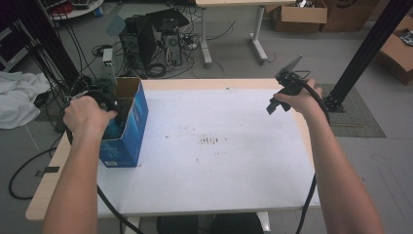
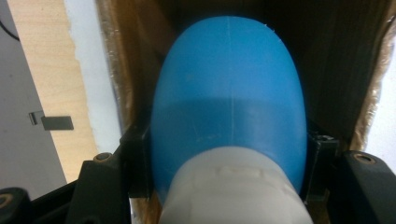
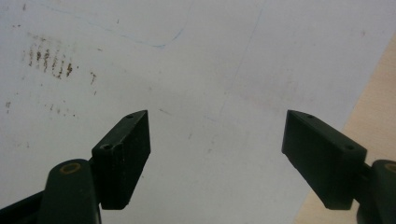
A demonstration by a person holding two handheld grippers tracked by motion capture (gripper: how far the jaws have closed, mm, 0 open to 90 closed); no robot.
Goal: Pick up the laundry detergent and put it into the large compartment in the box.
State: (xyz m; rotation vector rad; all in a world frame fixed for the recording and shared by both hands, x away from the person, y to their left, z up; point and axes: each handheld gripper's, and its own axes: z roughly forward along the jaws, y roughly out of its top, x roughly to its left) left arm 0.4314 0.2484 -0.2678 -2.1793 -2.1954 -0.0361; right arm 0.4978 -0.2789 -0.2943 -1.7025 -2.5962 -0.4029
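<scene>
— Where was the blue bottle [image 2: 229, 93]?
— Inside the blue box [image 1: 130, 127], clamped by your left gripper [image 2: 229, 172]. You needed a straight lift. Your right gripper [image 3: 217, 154] hung wide over the table [image 1: 219, 161].

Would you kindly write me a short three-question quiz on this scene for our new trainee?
1. True or false: the right gripper grips something.
2. The left gripper reaches into which container? A) the open blue cardboard box B) a metal bucket C) a glass jar
3. Fill in: between the left gripper's jaws sits a smooth blue plastic bottle with a ____ cap.

Key:
1. False; its jaws stand wide apart above the white table sheet.
2. A.
3. White.
</scene>
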